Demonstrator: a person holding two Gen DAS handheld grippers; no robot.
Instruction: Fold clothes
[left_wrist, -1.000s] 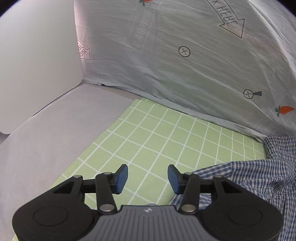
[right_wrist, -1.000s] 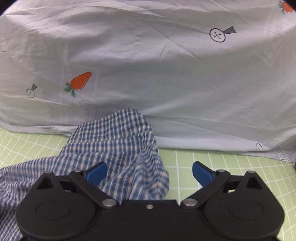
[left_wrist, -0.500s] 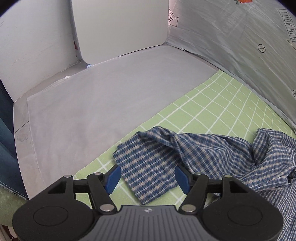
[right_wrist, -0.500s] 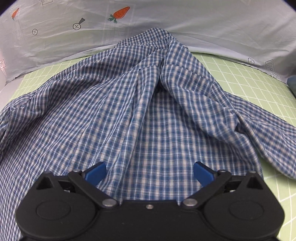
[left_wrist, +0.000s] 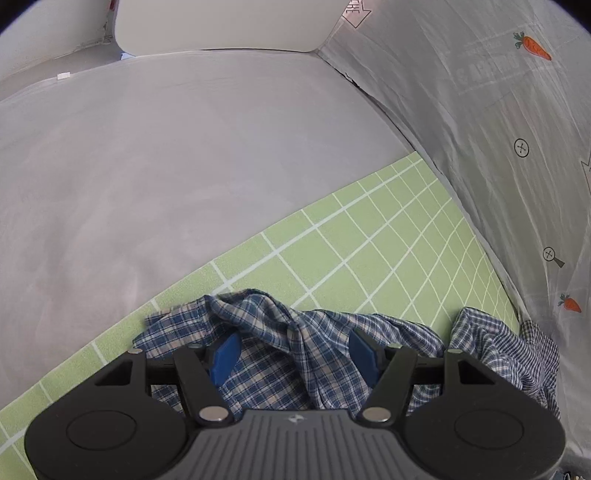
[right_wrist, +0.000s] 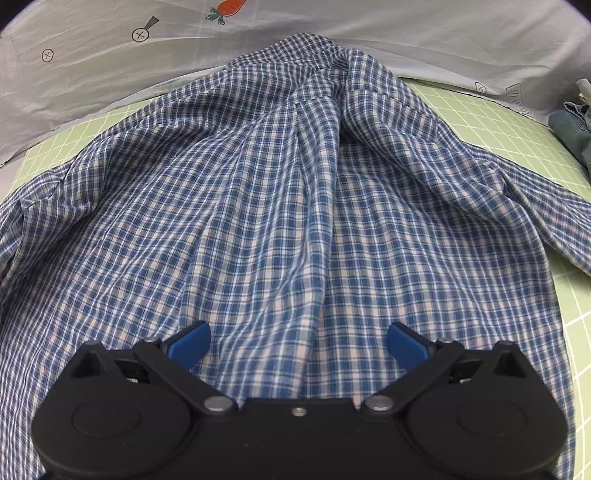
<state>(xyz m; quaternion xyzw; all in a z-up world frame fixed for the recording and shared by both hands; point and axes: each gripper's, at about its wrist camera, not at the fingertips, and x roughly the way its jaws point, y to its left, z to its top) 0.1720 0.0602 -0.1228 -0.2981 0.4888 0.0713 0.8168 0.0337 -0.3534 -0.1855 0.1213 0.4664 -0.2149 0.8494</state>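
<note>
Both grippers have dropped toward the blue-and-white checked shirt (right_wrist: 295, 206) since a second ago, when each view was mostly filled by the pale grey carrot-print sheet (left_wrist: 517, 155); now the left gripper (left_wrist: 295, 354) hangs over a bunched end of the shirt and the right gripper (right_wrist: 297, 343) over its broad middle. Left jaws have just been opening a little and now stand apart, with a rumpled ridge of checked cloth lying between the blue pads (left_wrist: 226, 356) — the pads do not press on it. Right jaws are spread wide, and the cloth beneath them lies flat and unpinched. In the right wrist view the shirt is spread over the green grid mat (right_wrist: 524, 122) on the table, creased in long folds that run up to a peak near the carrot-print sheet at the back. In the left wrist view the crumpled end of the shirt sits close to the edge of the green mat, where it meets a plain grey cloth (left_wrist: 155, 177) covering the rest of the table. A white panel (left_wrist: 221, 22) stands at the far side. At the right edge of the right wrist view lies a dark bluish-grey garment (right_wrist: 572, 129), apart from the shirt.
</note>
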